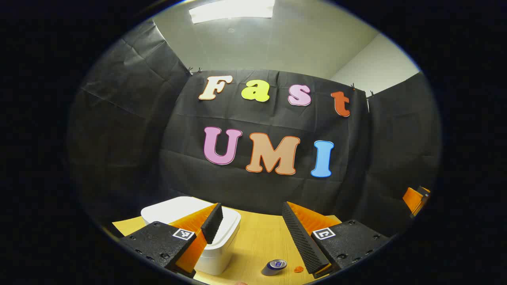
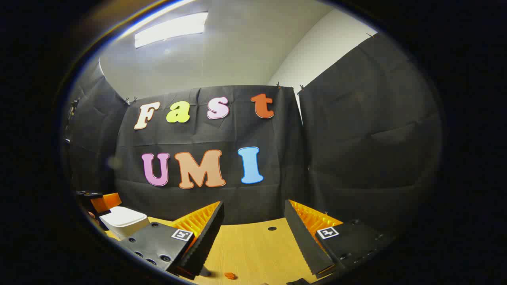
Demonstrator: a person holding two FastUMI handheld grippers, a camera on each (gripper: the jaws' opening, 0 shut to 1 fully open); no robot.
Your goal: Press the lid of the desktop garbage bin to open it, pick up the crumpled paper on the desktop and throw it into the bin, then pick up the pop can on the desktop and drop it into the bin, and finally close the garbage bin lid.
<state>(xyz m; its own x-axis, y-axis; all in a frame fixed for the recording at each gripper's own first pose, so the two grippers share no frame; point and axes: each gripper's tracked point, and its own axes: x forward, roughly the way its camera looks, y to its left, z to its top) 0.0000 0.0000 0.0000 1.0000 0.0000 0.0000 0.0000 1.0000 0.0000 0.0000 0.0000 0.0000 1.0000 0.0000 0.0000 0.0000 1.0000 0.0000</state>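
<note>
Bin (image 1: 222, 245), white, lid down, sits near desk (image 1: 257, 241) left edge under left gripper (image 1: 253, 233), jaws wide, empty. Left gripper view catches pop can (image 1: 274, 266) lying nearby; right gripper (image 2: 253, 237) gapes empty, bin (image 2: 123, 219) far left.

Bare wooden desktop (image 1: 257, 241) between white bin (image 1: 222, 253) and lying can (image 1: 274, 266).

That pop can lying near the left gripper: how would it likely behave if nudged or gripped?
The pop can lies on its side on the wooden desktop, so a sideways nudge would probably set it rolling. It looks like thin metal, likely light, and may dent under a hard squeeze. Its smooth round wall could slip between the open left gripper fingers unless it is gripped squarely.
</note>
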